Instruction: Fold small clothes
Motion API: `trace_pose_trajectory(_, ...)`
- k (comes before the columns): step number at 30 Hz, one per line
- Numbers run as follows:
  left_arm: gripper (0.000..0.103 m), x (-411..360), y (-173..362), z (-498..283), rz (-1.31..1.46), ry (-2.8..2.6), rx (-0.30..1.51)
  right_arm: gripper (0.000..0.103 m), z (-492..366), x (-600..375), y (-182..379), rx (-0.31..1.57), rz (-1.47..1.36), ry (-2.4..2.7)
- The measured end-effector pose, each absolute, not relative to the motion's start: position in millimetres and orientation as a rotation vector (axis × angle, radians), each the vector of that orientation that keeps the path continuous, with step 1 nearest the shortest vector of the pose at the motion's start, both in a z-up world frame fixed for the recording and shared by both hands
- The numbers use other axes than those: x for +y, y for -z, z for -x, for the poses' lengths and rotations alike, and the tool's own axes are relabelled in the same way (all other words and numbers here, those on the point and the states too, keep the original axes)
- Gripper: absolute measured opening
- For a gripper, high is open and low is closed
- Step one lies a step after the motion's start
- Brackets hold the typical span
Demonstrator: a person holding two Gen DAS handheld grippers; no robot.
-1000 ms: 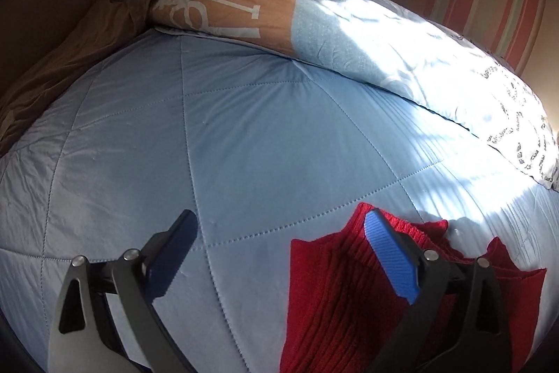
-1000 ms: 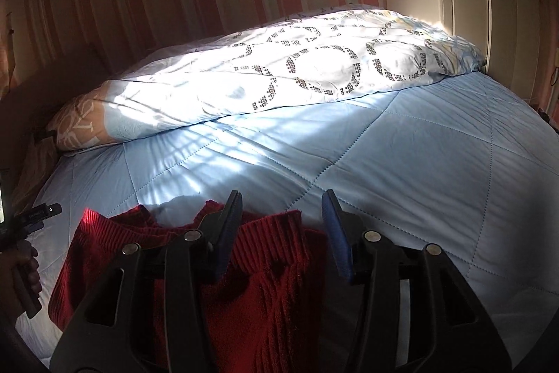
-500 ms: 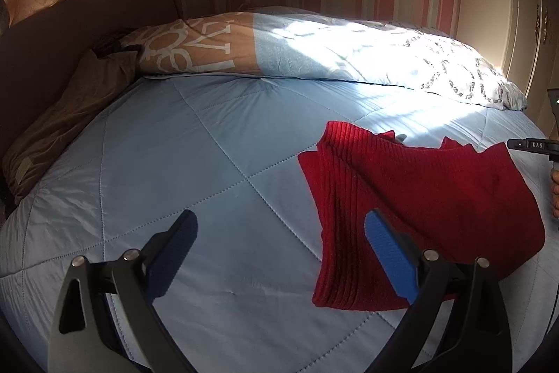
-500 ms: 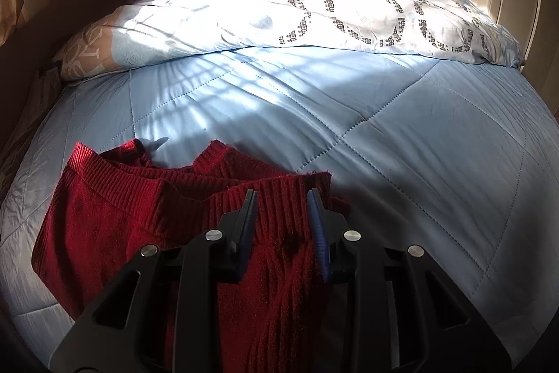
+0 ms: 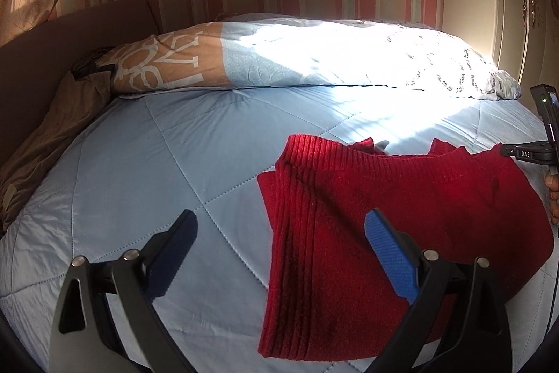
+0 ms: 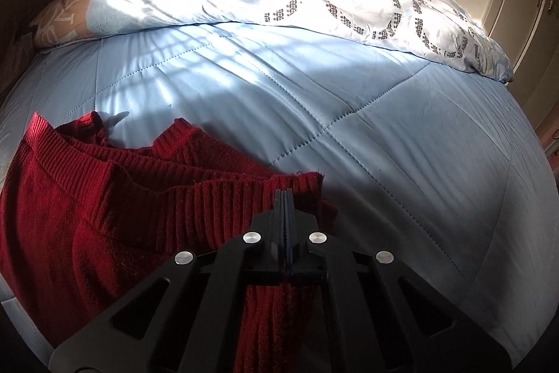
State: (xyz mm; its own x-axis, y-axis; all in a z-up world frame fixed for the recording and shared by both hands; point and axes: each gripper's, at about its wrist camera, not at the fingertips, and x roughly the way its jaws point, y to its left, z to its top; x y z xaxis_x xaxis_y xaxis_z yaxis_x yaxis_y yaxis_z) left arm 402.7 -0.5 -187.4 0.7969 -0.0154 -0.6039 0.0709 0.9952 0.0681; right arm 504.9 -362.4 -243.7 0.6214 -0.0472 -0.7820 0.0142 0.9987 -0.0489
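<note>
The red knit garment (image 5: pixel 401 215) lies spread on the light blue quilt (image 5: pixel 157 163), towards your side of the bed and well short of the long pillow (image 5: pixel 314 58) at the far edge. In the left wrist view its ribbed band runs along the far edge, so that open end points away from you towards the pillow; the body runs back towards you and its closed bottom edge sits nearest the camera. I judge its long axis to run roughly near-to-far, though the fisheye bend makes that uncertain.

Your right gripper (image 6: pixel 283 198) is clamped on the garment's ribbed band at the far right corner — the fingers are pressed together with knit pinched between them. Your left gripper (image 5: pixel 279 226) hangs above the garment's left side with its jaws spread wide and nothing in them: the right blue pad is over the red knit, the left pad over bare quilt. The garment's left edge lies between the two pads, so your left hand is the nearer one to the far left corner, which lies ahead of it and a little to the right.

The coming move likely turns on that — you need the left fingers on the far left of the band to match the right's hold before any fold across.
</note>
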Motion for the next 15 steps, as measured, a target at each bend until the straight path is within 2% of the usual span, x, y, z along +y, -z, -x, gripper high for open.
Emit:
trace_pose_trajectory(2,0.097,-2.7,184.5,-407.7,-0.094,0.052,0.647,0.001,-504.4,-370.2,237.8,0.889,-0.012,0.033)
trace_pose_trajectory(3,0.097,-3.3,182.7,-408.7,-0.091,0.056,0.644,0.005,-506.3,-373.7,237.2,0.897,-0.050,0.019)
trace_pose_trajectory(5,0.097,-3.4,180.8,-408.2,-0.079,0.062,0.643,0.093,-513.4,-375.8,240.9,0.943,-0.102,-0.043)
trace_pose_trajectory(6,0.097,-3.7,180.5,-407.8,-0.075,0.062,0.642,0.094,-513.0,-373.7,239.5,0.927,-0.084,-0.046)
trace_pose_trajectory(7,0.097,-4.3,180.4,-407.3,-0.074,0.064,0.641,0.080,-514.4,-370.4,239.2,0.931,-0.043,-0.034)
trace_pose_trajectory(8,0.097,-5.2,180.9,-407.0,-0.075,0.065,0.642,0.055,-516.3,-367.8,240.5,0.944,-0.022,-0.034)
trace_pose_trajectory(10,0.097,-6.7,182.4,-406.7,-0.079,0.068,0.641,0.031,-520.9,-366.9,246.0,0.982,-0.015,-0.017)
trace_pose_trajectory(12,0.097,-8.6,184.6,-407.2,-0.078,0.072,0.648,0.031,-525.1,-362.5,253.1,1.019,0.017,-0.008)
trace_pose_trajectory(13,0.097,-8.5,185.6,-407.0,-0.075,0.072,0.651,0.045,-527.1,-360.2,257.1,1.041,0.027,-0.013)
trace_pose_trajectory(14,0.097,-8.8,186.2,-406.4,-0.073,0.072,0.652,0.065,-527.5,-359.3,260.1,1.048,0.035,-0.002)
trace_pose_trajectory(15,0.097,-8.9,186.2,-406.0,-0.077,0.074,0.651,0.068,-527.1,-359.3,261.0,1.040,0.039,0.008)
